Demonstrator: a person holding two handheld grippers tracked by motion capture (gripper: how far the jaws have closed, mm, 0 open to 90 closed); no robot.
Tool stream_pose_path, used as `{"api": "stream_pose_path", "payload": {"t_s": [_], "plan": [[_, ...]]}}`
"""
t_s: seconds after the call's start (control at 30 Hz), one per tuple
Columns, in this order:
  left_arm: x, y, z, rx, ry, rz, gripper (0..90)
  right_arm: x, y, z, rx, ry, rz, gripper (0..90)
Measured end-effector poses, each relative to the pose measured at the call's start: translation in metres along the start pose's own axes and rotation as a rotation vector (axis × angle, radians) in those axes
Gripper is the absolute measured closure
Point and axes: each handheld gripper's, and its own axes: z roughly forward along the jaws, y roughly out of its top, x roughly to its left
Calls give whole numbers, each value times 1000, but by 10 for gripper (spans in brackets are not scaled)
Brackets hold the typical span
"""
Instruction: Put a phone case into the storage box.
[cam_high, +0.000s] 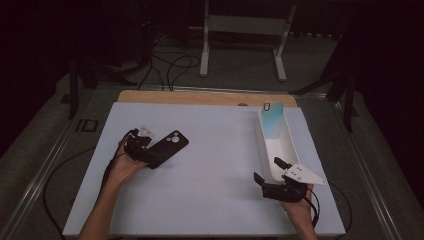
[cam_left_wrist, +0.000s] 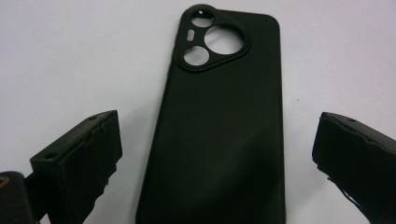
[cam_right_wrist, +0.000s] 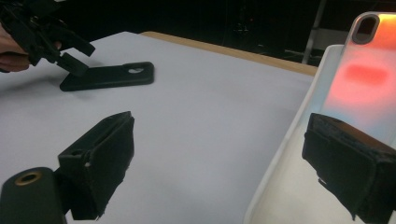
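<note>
I've got the L gripper (cam_high: 150, 159) spread wide, jaws either side of the black phone case (cam_left_wrist: 219, 130), flat on the white board at 9 o'clock. Looks light, soft, floppy; I'd pinch its long edges mid-length. R gripper (cam_high: 270, 170) agape at tray (cam_high: 289, 145) rim.

Left gripper (cam_high: 141, 150) at black phone case (cam_high: 168, 147); right gripper (cam_high: 272, 172) at white tray (cam_high: 276, 145); white bench (cam_high: 210, 165).
</note>
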Motion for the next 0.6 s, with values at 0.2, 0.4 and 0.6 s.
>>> {"api": "stream_pose_path", "payload": {"t_s": [0.2, 0.4, 0.6], "plan": [[1, -3, 12, 42, -13, -14, 19, -1, 0, -1, -2, 0, -1, 90], [-1, -5, 19, 68, -17, -11, 37, -1, -1, -1, 4, -1, 0, 90], [-2, -6, 19, 88, -13, 3, 53, -1, -1, 0, 5, 0, -3, 90]]}}
